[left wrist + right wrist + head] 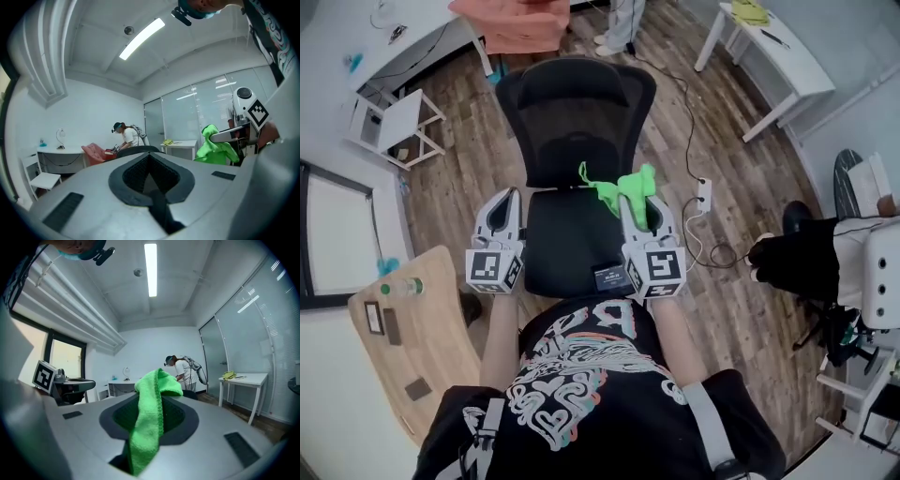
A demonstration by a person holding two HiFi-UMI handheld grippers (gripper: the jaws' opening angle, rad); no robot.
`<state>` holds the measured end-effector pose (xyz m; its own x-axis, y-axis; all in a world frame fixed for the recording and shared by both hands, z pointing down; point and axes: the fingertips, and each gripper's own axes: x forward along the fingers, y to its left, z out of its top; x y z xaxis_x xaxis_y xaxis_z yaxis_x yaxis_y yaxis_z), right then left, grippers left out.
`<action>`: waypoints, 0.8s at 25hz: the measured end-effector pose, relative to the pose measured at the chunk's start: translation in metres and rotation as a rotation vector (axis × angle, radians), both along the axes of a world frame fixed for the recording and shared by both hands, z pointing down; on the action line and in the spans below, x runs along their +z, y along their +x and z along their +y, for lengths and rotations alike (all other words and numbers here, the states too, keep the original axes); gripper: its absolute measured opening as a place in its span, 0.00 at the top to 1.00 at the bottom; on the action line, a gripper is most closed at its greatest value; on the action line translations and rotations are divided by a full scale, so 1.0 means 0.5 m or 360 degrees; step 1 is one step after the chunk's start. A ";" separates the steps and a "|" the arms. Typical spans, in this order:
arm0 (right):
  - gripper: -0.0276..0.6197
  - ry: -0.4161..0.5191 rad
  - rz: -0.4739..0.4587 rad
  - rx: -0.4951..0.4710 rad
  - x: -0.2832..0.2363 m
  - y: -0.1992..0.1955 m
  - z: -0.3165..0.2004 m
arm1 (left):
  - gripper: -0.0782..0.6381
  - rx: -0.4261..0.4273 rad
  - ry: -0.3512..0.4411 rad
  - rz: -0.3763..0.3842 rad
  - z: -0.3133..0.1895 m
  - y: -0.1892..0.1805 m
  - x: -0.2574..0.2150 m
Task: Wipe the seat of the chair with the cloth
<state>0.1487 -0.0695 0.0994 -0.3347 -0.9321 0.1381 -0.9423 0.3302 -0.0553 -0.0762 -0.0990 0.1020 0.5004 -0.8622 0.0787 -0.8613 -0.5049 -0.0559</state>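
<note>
A black office chair stands in front of me, its seat [560,246] dark and bare below a mesh backrest [575,117]. My right gripper [630,202] hovers over the seat's right edge, shut on a bright green cloth [622,186] that bunches above its tips. In the right gripper view the cloth [149,420] hangs down through the jaws. My left gripper [513,196] is held over the seat's left edge, jaws closed together with nothing in them. From the left gripper view, the cloth [214,146] shows at the right. Both grippers point level across the room.
A power strip [704,194] with cables lies on the wood floor right of the chair. A wooden table [422,342] with a bottle is at my left. White tables [773,52] and a pink chair [514,23] stand further back. A person [183,372] works far off.
</note>
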 end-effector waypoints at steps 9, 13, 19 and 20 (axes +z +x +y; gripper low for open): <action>0.80 -0.0017 0.0009 -0.0031 0.006 -0.023 -0.004 | 0.89 0.0051 0.0005 -0.0030 -0.017 0.006 0.006; 0.80 0.0001 0.0009 -0.0033 -0.003 -0.015 -0.014 | 0.89 -0.0015 -0.0004 0.0012 -0.032 -0.001 0.008; 0.80 0.0002 0.0024 -0.0038 0.002 -0.005 -0.012 | 0.89 -0.0034 -0.0002 0.0042 -0.032 0.003 0.011; 0.80 0.0003 0.0027 -0.0038 0.001 -0.005 -0.011 | 0.89 -0.0031 -0.0002 0.0037 -0.030 0.004 0.013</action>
